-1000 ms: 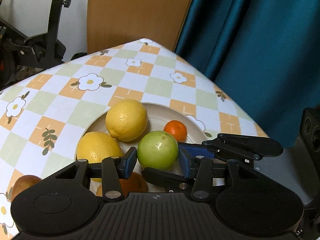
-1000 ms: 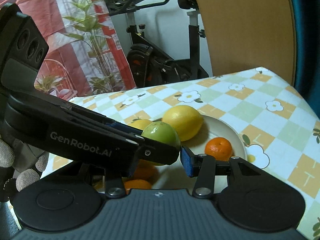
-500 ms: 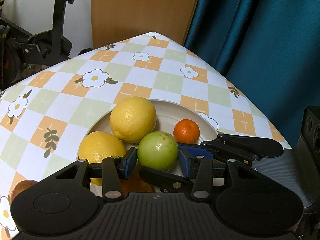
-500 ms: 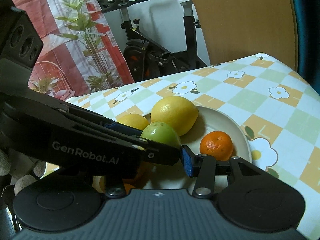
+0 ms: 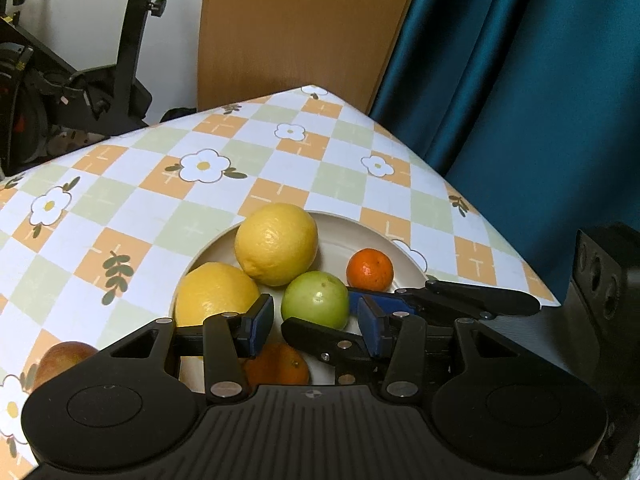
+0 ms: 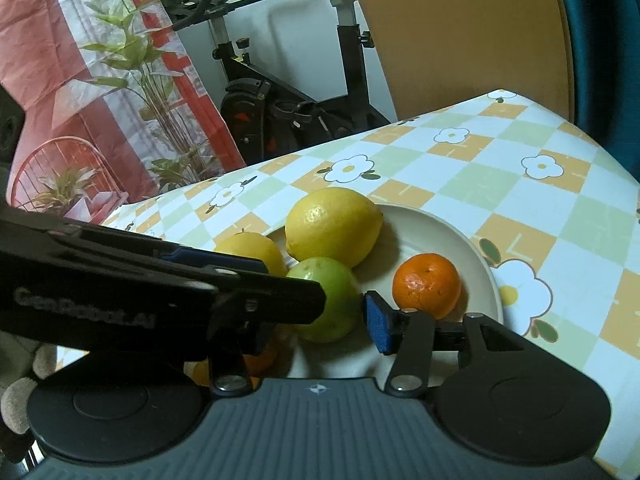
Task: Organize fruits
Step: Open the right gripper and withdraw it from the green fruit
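Across the last second we are seeing both views tilt a little, so the plate (image 5: 404, 246) and its fruit are sitting lower and nearer the centre of each frame than before, while the fruit itself is keeping its arrangement. The right gripper (image 6: 320, 320) is the one changing: its jaws have just been opening, and the green apple (image 6: 336, 300) is lying between them with a clear gap to the blue pad in the right wrist view, so we are reading it as released. The left gripper (image 5: 316, 322) is also standing apart, its pads either side of the same green apple (image 5: 315, 300) in the left wrist view without pressing on it. We are judging that the apple is now resting on the plate and this placement is finishing.

Going down in size, the upper lemon (image 5: 276, 244) is sitting at centre, the second lemon (image 5: 218, 294) lower left of it, the glossy, round apple just below. The mandarin (image 5: 369, 270) is lying at right, another orange fruit (image 5: 276, 366) is peeking between the pads, and a reddish fruit (image 5: 64, 358) is waiting on the tablecloth (image 5: 120, 200) at lower left.
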